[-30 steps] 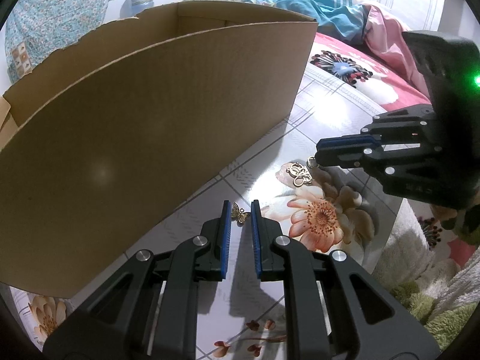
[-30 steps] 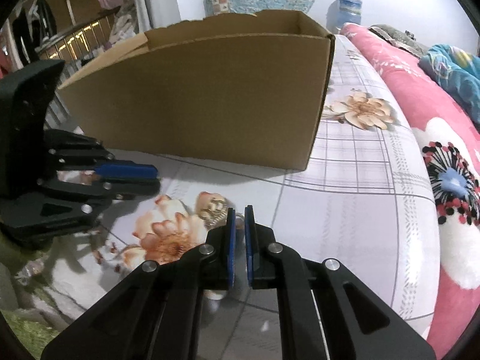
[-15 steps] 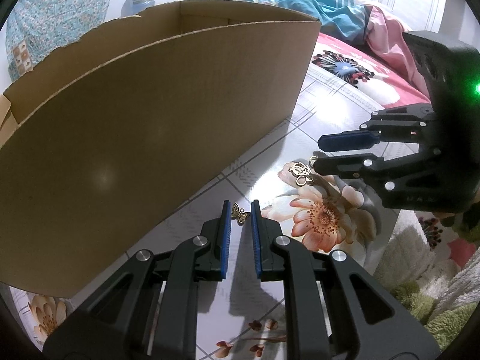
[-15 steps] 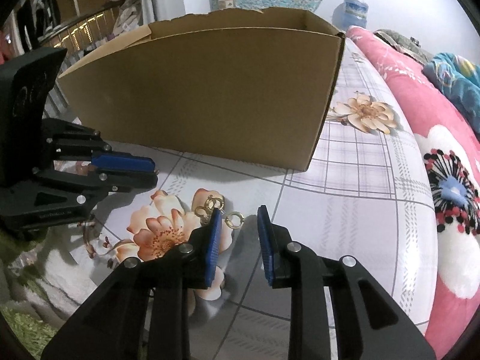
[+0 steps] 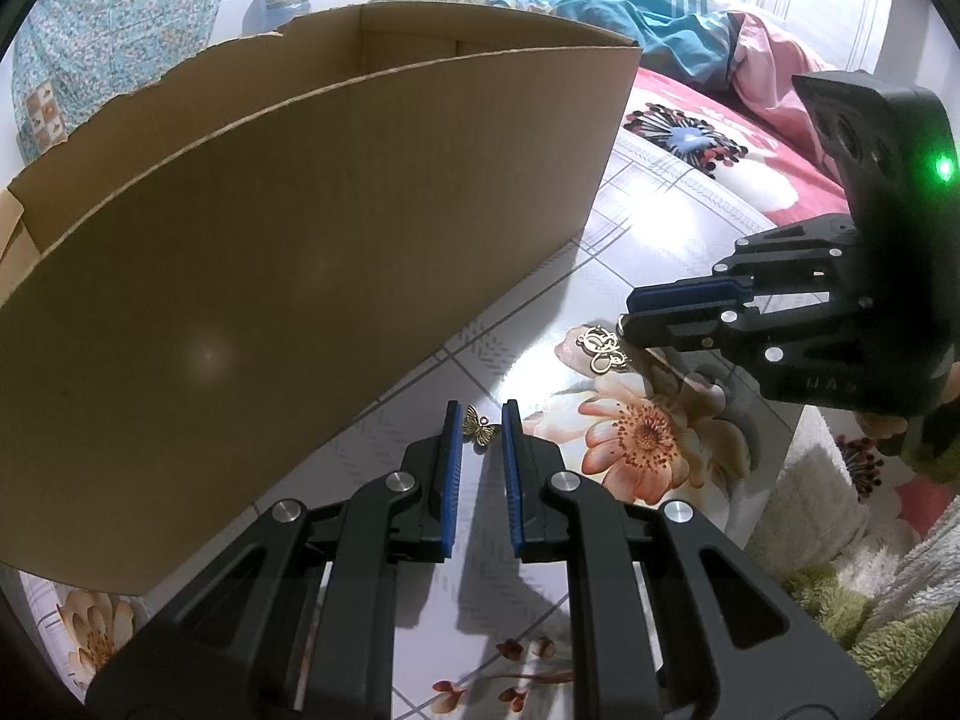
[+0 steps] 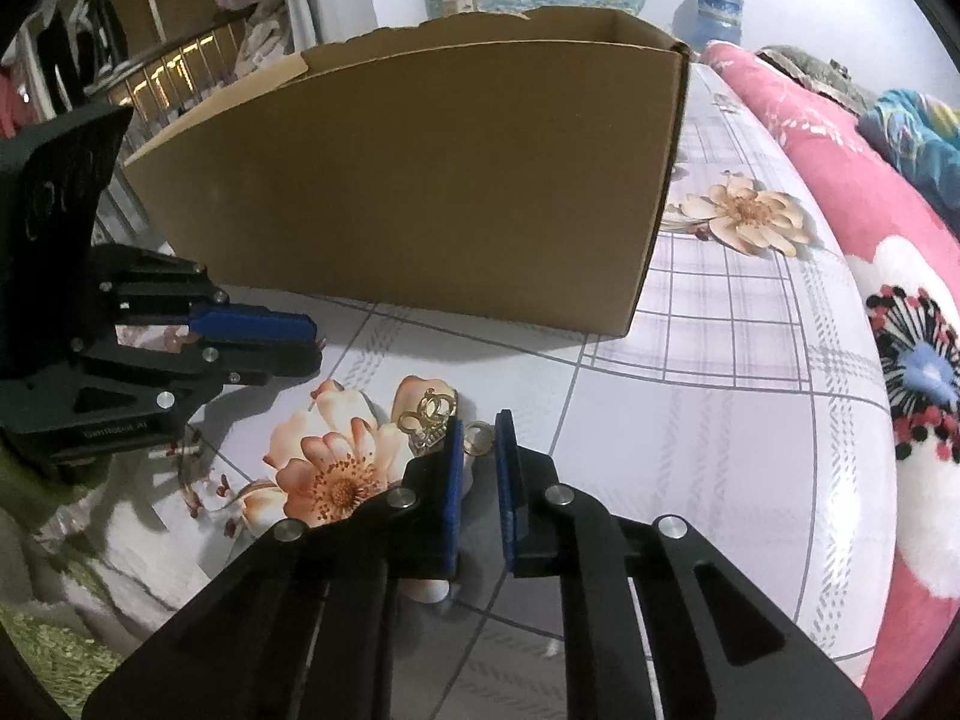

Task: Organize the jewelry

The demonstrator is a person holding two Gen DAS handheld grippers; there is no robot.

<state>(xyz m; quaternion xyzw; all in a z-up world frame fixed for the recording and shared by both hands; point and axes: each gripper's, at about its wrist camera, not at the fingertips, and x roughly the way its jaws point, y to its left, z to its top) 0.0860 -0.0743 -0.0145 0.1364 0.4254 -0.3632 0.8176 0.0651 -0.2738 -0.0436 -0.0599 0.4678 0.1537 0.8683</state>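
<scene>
A small bronze butterfly charm (image 5: 479,427) sits pinched between the blue pads of my left gripper (image 5: 480,414), just above the flowered sheet. That gripper also shows at the left of the right wrist view (image 6: 315,345). A gold openwork charm (image 6: 429,414) lies on a printed flower, and its round ring (image 6: 478,438) stands between the tips of my right gripper (image 6: 478,420). The right jaws are closing, and the pads meet the ring's sides. In the left wrist view the right gripper (image 5: 625,313) touches the gold charm (image 5: 602,348) at its tip.
A large open cardboard box (image 5: 300,270) (image 6: 420,180) stands right behind both grippers on the bed. A fluffy green-and-white blanket (image 5: 840,540) lies at the near edge. Pink and teal bedding (image 5: 660,6) is piled at the back.
My right gripper opened beside the gold charm, then narrowed around its ring. The charm shifted slightly on the sheet. My left gripper and the butterfly stayed still.
</scene>
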